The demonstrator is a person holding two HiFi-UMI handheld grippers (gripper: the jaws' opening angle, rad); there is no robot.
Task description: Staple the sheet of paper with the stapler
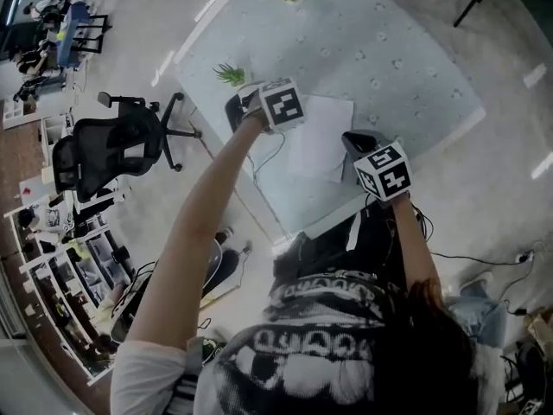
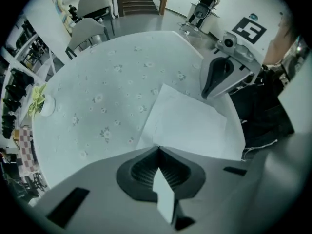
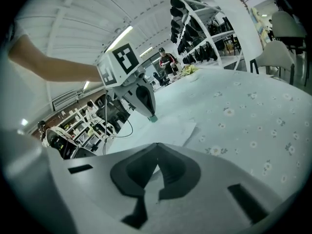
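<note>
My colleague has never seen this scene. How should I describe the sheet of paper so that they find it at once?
Find the large table covered with a pale flower-printed cloth. Near its edge closest to the person is the sheet of paper, pinched by the left gripper. It is the only plain white, unprinted rectangle on the cloth.

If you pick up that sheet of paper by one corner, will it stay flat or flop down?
Probably floppy: the sheet of paper looks thin and bends up where the left gripper pinches its corner. Likely very light, so a nudge might slide it across the table.
</note>
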